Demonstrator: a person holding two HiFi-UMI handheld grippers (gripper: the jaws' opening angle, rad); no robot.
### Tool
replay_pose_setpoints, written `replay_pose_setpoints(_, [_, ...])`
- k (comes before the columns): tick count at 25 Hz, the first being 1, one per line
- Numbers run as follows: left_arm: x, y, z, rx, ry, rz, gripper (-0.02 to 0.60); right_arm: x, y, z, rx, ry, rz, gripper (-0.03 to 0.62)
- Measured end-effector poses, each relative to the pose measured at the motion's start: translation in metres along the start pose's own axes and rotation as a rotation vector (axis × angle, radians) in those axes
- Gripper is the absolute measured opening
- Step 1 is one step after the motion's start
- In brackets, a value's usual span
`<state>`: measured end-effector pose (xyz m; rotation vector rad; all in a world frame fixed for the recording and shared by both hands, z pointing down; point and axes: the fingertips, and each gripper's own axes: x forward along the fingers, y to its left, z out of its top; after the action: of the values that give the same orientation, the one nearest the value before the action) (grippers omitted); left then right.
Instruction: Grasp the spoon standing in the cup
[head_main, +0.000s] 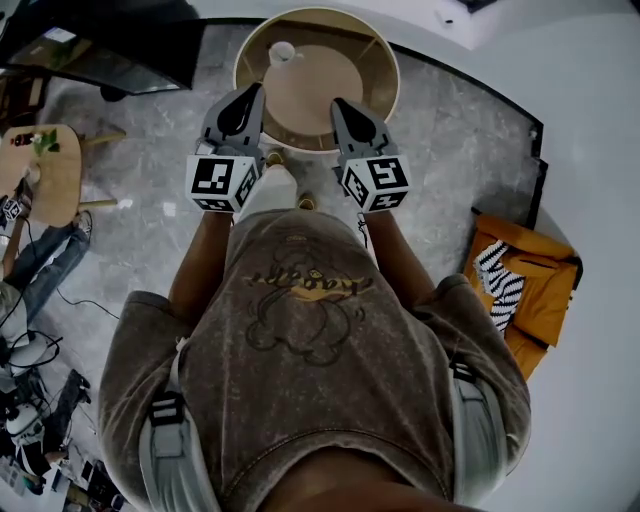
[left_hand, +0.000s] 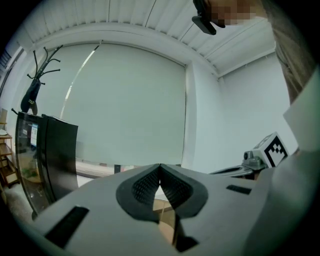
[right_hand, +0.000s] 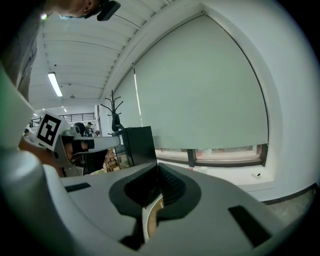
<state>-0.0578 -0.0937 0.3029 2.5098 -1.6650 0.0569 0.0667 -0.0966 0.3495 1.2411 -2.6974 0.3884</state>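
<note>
A small white cup (head_main: 283, 52) stands at the far left of the round wooden table (head_main: 345, 90); the spoon in it is too small to make out. My left gripper (head_main: 250, 95) and right gripper (head_main: 343, 105) hover side by side over the table's near edge, well short of the cup. Both point up at the window wall, so neither gripper view shows the cup. The left gripper (left_hand: 159, 168) is shut with nothing between its pads, and so is the right gripper (right_hand: 157, 168).
An orange bag (head_main: 530, 290) with striped cloth lies on the floor at the right. A small wooden side table (head_main: 45, 170) and cables sit at the left. A black cabinet (left_hand: 55, 155) and a coat rack (left_hand: 35, 90) stand by the window.
</note>
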Motion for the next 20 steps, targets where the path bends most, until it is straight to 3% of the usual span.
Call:
replay_pose_setpoints(11, [0.047,0.047,-0.001,0.001,0.011,-0.073,0.017,0.061,-0.018,0.019,0.013,-0.036,-0.06,0.018])
replay_pose_setpoints(20, [0.066,0.043,0.005,0.003,-0.001,-0.087,0.017,0.065,-0.033,0.037,-0.007,-0.071,-0.071,0.018])
